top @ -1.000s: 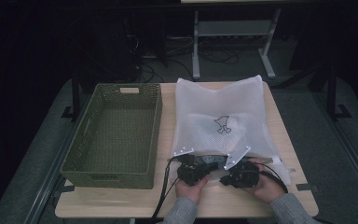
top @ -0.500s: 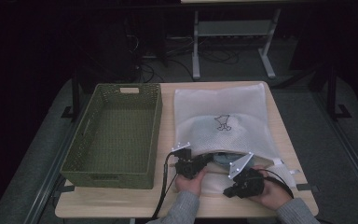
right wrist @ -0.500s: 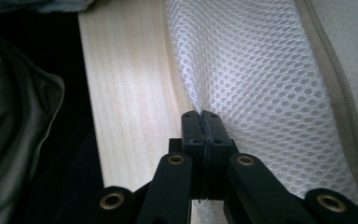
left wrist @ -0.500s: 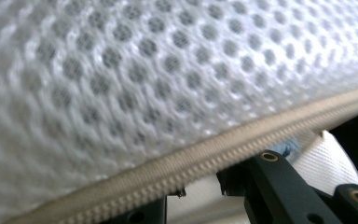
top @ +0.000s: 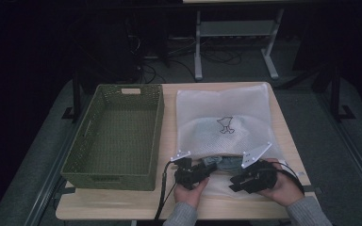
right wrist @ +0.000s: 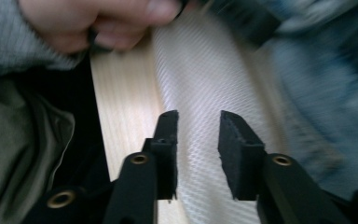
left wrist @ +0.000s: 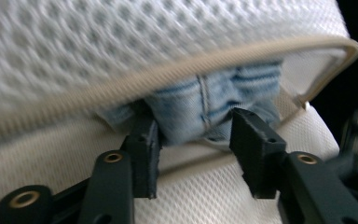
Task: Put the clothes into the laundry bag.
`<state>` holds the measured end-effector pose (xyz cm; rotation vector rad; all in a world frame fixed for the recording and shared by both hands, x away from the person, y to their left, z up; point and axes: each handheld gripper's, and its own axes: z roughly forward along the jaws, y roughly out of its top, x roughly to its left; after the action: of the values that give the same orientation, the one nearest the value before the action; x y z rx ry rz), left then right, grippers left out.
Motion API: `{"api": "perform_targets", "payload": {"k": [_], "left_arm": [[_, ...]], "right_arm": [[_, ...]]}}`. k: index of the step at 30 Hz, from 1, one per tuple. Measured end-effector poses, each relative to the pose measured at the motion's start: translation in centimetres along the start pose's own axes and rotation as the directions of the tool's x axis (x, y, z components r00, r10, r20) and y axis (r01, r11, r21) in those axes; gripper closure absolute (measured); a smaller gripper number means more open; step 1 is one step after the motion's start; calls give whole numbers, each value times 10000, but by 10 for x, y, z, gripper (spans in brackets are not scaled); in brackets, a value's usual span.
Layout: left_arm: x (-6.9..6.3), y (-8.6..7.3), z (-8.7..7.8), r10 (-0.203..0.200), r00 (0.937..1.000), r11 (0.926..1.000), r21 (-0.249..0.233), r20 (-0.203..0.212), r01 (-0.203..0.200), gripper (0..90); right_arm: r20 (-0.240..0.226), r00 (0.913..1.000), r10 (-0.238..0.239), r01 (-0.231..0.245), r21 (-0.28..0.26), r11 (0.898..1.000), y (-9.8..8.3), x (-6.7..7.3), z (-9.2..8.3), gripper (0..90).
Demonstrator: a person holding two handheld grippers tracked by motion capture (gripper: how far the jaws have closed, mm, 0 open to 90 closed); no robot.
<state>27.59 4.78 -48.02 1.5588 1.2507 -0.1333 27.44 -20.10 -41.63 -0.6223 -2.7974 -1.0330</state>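
Two grippers work at the near edge of the counter, both at the open mouth of a white mesh laundry bag that lies flat to the right of a green woven basket. Both sets of jaws have just been opening: a second ago the two hands sat close together on the bag's near hem, and now the right gripper has drawn back and up a little from it, while the left gripper has stayed put at the mouth. In the left gripper view, the left gripper stands released, its jaws parted on either side of a fold of pale blue denim that peeks out under the bag's beige zip-edge; the pads look close to the cloth but not pressing on it. In the right gripper view, the right gripper is likewise released, with nothing between its jaws, hovering over the mesh and the bare wood. I read this as the hem being let go once the mouth was spread, so that the denim garment can be gripped next and pulled out, probably toward the basket, which holds nothing yet. By count: one bag, one basket, one denim piece visible inside the bag, and two grippers. The garment itself lies mostly inside the bag, at its near end between the two hands.
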Motion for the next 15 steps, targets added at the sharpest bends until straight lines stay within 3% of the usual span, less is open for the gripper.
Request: {"api": "perform_targets", "payload": {"k": [5,8,9,11,14,15], "left_arm": [[-5,-5,-2,49,9999,9999,157,90,-50,447],[-6,-6,-1,92,9999,9998,169,103,-93,451],[-3,-4,1,-40,9996,9997,228,269,34,463],[0,-2,4,-193,9993,9995,249,323,185,458],[3,1,9,-424,9986,9988,240,306,416,465],[4,2,11,-482,9983,9986,255,328,473,490]], "right_arm": [[835,9965,-11,77,-792,9968,12,-6,-30,590],[1068,9943,20,82,-949,9955,14,-7,-34,568],[1570,9873,237,-4,-1470,9891,22,-16,-44,527],[1936,9806,292,5,-1514,9885,28,-21,-45,516],[2513,9677,219,71,-1137,9935,34,-27,-35,548],[2870,9578,174,90,-901,9959,35,-29,-30,624]]}}
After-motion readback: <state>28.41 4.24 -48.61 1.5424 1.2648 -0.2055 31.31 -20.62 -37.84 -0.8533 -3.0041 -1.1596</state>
